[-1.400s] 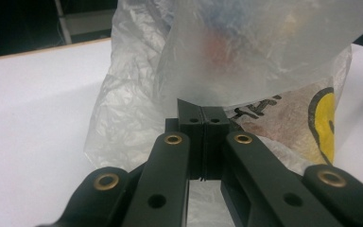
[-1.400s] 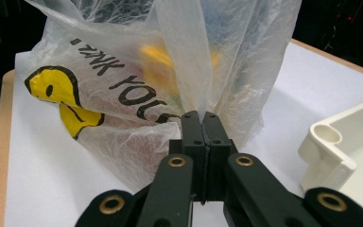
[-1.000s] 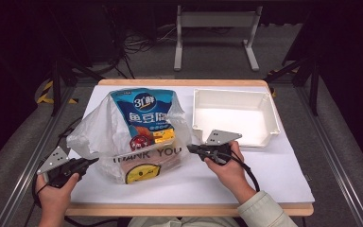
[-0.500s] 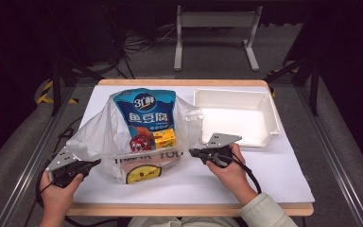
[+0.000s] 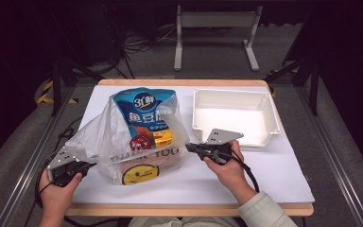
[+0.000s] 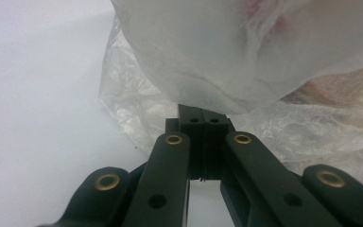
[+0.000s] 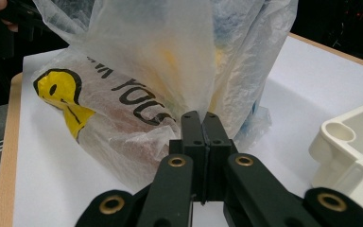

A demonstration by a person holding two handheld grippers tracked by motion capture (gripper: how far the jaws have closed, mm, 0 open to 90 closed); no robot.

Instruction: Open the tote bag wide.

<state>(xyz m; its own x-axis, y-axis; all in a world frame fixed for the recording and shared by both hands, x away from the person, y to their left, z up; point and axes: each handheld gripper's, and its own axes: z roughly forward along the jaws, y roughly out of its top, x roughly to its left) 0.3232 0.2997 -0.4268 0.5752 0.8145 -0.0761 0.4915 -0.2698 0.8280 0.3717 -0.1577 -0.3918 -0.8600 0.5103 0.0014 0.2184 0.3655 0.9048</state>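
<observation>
A translucent white plastic bag [image 5: 123,142] printed "THANK YOU" with a yellow smiley lies on the white table cover. Inside it stands a blue snack packet [image 5: 144,111], with a red item [image 5: 139,142] and a yellow item [image 5: 163,138] below it. My left gripper [image 5: 92,164] is at the bag's lower left, shut on the film. My right gripper [image 5: 189,147] pinches the bag's right edge. In the left gripper view the jaws [image 6: 202,111] meet under the bag [image 6: 227,56]. The right gripper view shows closed jaws [image 7: 202,118] with the bag [image 7: 137,71] rising from the tips.
A white plastic tray [image 5: 269,113] sits at the back right of the table, close to my right gripper, and its corner [image 7: 345,142] appears in the right gripper view. The white table cover [image 5: 264,175] lies on a wooden-edged table. A metal stand and cables are behind it.
The bag's mouth has spread wider and its upper film has dropped, baring more of the blue packet. The right gripper has shifted slightly left. Both grippers stay closed on the bag.
</observation>
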